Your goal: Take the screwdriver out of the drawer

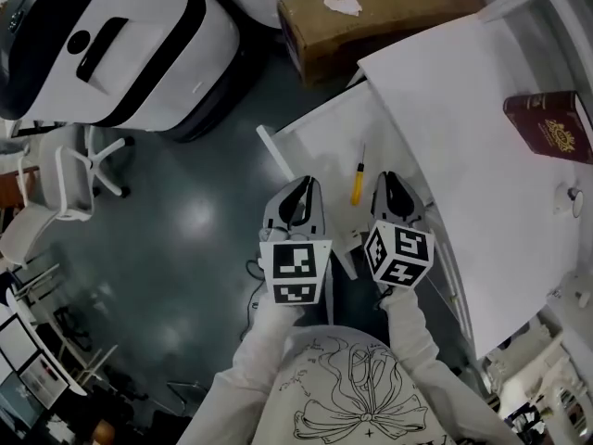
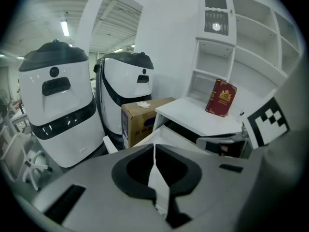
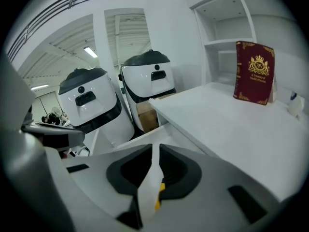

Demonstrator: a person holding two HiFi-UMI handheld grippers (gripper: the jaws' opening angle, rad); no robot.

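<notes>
From the head view, the yellow-handled screwdriver lies in the open drawer, between the left claw and the right claw. In the left gripper view, the left claw is clenched on nothing, above the drawer. In the right gripper view, the right claw is clenched and empty, and the screwdriver's yellow handle shows just beneath it.

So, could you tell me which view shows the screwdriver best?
The head view: the screwdriver lies whole in the open drawer. The right gripper view catches only a yellow sliver past its jaws; the left gripper view shows none of it.
</notes>
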